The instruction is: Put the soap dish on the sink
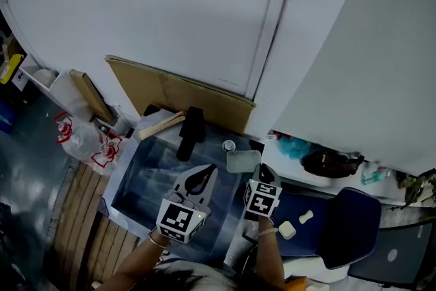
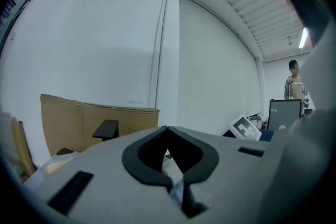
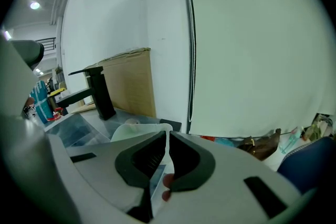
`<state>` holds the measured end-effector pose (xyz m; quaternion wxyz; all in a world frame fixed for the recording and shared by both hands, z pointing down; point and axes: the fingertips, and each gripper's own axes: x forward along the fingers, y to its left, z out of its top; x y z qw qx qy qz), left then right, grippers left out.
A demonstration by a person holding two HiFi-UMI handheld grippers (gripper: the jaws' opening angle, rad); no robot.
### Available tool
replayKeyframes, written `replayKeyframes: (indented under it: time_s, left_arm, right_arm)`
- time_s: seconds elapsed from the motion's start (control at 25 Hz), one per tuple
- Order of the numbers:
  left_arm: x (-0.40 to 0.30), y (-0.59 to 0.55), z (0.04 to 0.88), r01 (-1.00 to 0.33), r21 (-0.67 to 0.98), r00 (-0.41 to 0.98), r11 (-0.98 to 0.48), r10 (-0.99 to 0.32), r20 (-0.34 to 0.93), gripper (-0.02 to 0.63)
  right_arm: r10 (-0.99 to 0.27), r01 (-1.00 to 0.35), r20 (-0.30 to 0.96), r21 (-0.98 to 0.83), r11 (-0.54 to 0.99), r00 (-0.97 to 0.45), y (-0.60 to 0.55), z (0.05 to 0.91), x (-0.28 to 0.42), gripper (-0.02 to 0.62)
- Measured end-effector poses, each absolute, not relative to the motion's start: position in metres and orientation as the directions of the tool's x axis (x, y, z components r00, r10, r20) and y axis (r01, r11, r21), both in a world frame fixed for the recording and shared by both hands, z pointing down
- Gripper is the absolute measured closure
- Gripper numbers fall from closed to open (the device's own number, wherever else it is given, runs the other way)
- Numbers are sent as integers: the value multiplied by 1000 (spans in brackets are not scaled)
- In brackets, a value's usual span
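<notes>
In the head view, both forearms are reaching up from the bottom edge. The left gripper is hovering over the basin of the steel sink, its marker cube facing the camera. The right gripper is sitting just beside it, over the sink's right rear corner, and is pointing toward the wall. The pale soap dish is lying at the tips of the right jaws, near the black faucet. Its long axis is running side to side, roughly along the back wall. Whether it is resting on the rim cannot be told here.

In the left gripper view, the left gripper is tilting upward toward the wall and a cardboard sheet. Its jaws are meeting at the tips with nothing between them.

In the right gripper view, the right gripper is pinching the thin near edge of the soap dish, jaws pressed close on it. The dish is stretching away to the left toward the faucet, lying fairly flat above the sink.
</notes>
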<state>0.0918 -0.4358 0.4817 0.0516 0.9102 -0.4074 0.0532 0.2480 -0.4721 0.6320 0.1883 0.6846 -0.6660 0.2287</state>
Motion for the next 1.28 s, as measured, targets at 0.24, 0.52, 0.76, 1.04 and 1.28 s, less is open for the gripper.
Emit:
replayKeyframes:
  time_s: [0.24, 0.52, 0.76, 1.04, 1.28]
  left_arm:
    - [85, -422, 472, -754, 44, 655, -655, -747, 116, 598]
    - [76, -399, 462, -757, 40, 653, -652, -751, 97, 598]
    - [67, -376, 450, -756, 29, 654, -654, -753, 74, 598]
    - [57, -346, 437, -750, 19, 661, -661, -749, 45, 598]
    - [47, -322, 426, -747, 21, 665, -664, -747, 24, 598]
  right_arm:
    - [-838, -999, 545, -35, -32, 8, -457, 619, 242, 561]
    - [-857, -999, 515, -37, -16, -5, -438, 601, 228, 561]
    - [-878, -999, 478, -32, -8, -8, -418, 580, 215, 561]
    - [-903, -999, 431, -29, -16, 1, -388, 555, 204, 564]
    - [-928, -1000, 373, -21, -10, 1, -360, 530, 192, 566]
